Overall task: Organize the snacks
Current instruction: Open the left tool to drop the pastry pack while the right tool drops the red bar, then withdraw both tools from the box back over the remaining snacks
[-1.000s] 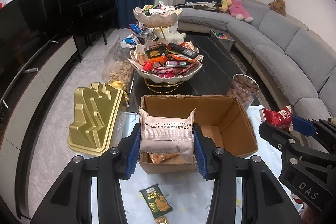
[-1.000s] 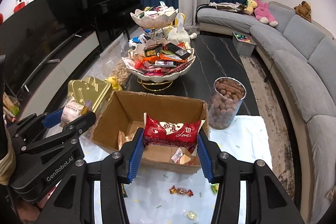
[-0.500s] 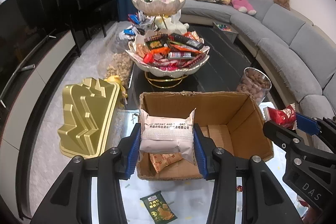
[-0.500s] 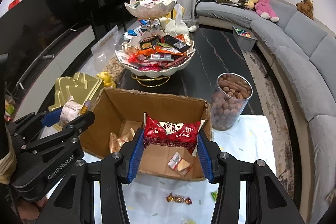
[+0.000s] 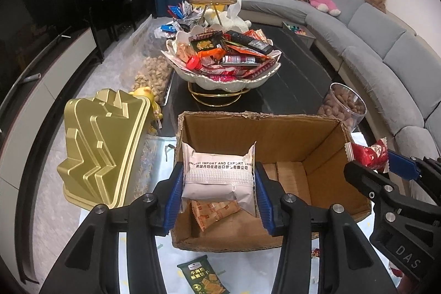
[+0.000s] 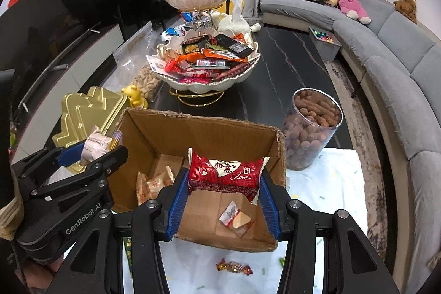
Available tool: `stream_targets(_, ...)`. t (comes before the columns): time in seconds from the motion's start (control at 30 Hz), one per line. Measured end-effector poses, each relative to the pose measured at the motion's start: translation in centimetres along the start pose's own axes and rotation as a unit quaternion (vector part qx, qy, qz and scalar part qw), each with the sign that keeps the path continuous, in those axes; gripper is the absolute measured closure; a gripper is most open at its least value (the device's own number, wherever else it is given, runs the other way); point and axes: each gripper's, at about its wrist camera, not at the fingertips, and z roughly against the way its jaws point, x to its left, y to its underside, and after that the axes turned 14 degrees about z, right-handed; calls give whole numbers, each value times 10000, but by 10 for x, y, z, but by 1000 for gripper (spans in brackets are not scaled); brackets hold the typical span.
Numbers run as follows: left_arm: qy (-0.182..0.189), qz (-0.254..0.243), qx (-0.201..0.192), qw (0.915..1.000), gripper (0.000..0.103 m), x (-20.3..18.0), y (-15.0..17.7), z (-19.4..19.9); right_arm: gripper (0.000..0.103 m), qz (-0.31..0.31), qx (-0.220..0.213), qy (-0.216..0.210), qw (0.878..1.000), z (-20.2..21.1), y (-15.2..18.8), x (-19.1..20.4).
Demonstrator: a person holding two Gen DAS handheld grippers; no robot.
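An open cardboard box (image 5: 259, 128) (image 6: 209, 134) stands on the table before both grippers. My left gripper (image 5: 219, 175) is shut on a white snack packet (image 5: 217, 178) and holds it over the box's near left corner. A red snack packet (image 6: 224, 174) sits clamped in my right gripper (image 6: 224, 181), above the box's near right part. Each gripper shows in the other's view: the right gripper (image 5: 372, 159) with the red packet (image 5: 368, 154), the left gripper (image 6: 91, 149) with the white packet (image 6: 95, 146). An orange packet (image 5: 213, 211) (image 6: 150, 185) and a small wrapped sweet (image 6: 235, 218) lie inside the box.
A two-tier snack bowl stand (image 5: 220, 70) rises behind the box. A gold tin (image 5: 102, 148) lies to its left, a clear jar of nuts (image 6: 312, 128) to its right. A green packet (image 5: 202, 277) and a loose candy (image 6: 234, 266) lie on the white cloth. A grey sofa (image 6: 399, 79) curves along the right.
Both grippers have moved forward and down toward the box, each still holding its packet. The box now fills more of both views and its contents show.
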Motion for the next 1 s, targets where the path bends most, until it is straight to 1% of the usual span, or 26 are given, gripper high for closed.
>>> stream_targets(0.07, -26, -28, -12, 10000, 53, 0, 0, 1, 48, 30, -34, 49, 10000, 3, -1, 0)
stream_targets(0.1, -55, -26, -36, 10000, 46, 0, -1, 2, 46, 45, -35, 108, 9999, 4, -2, 0)
stream_targets(0.13, -118, 0, -80, 9999, 35, 1, -1, 4, 39, 46, -33, 164, 9998, 6, -2, -1)
stream_targets(0.17, -157, 35, -133, 9998, 31, 1, -2, 6, 32, 32, -43, 213, 9998, 8, -2, -2)
stream_targets(0.2, -176, 60, -174, 9997, 28, 3, -2, 9, 29, 20, -55, 235, 9997, 9, -2, -2)
stream_targets(0.23, -192, 73, -210, 9996, 27, 3, -3, 12, 25, -4, -69, 277, 9996, 12, -2, -4)
stream_targets(0.27, -205, 70, -222, 9995, 26, 4, -2, 14, 22, -14, -73, 309, 9995, 13, -2, -5)
stream_targets(0.4, -286, -13, -314, 9991, 25, 2, -2, 26, 21, -87, -110, 382, 9992, 24, -2, -7)
stream_targets(0.6, -303, -30, -510, 9982, 19, -1, 2, 52, 21, -94, -270, 437, 9986, 49, 1, -7)
stream_targets(1.0, -275, -88, -761, 9967, 19, -5, 14, 103, 21, -94, -549, 518, 9971, 97, 17, -4)
